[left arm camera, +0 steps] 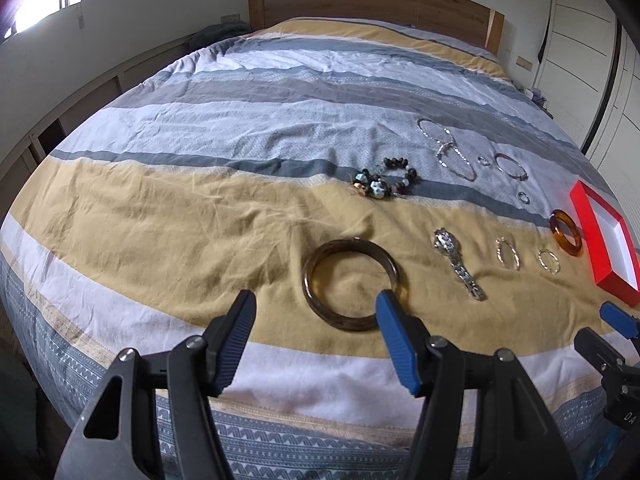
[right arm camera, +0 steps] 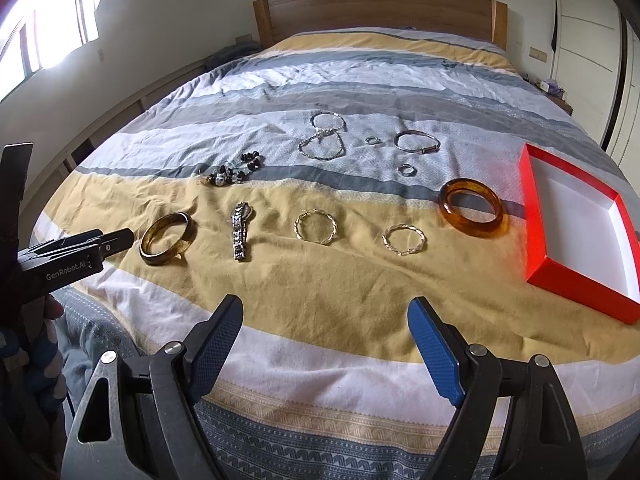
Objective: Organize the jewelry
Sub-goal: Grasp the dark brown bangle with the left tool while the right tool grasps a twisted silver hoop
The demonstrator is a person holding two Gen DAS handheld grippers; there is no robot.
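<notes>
Both our grippers, left (left arm camera: 316,304) and right (right arm camera: 326,312), hold jaws open above the striped bed (right arm camera: 320,288), left straddling the dark amber bangle (left arm camera: 354,284).

Left tongs (right arm camera: 116,240), on the black body as my right wrist view shows it: I read "GenRobot.AI" in white letters.
Right tongs (left arm camera: 616,316), on the black body at the lower right edge of my left wrist view: I read the white letters "DA"; the rest is cut off by the frame edge.
Watch (right arm camera: 241,232) face: too small for me to read anything on it.
Red box (right arm camera: 536,216): I see no lettering on its walls or white inside.
Striped bedcover (right arm camera: 320,360): woven patterns only, nothing I can read.
</notes>
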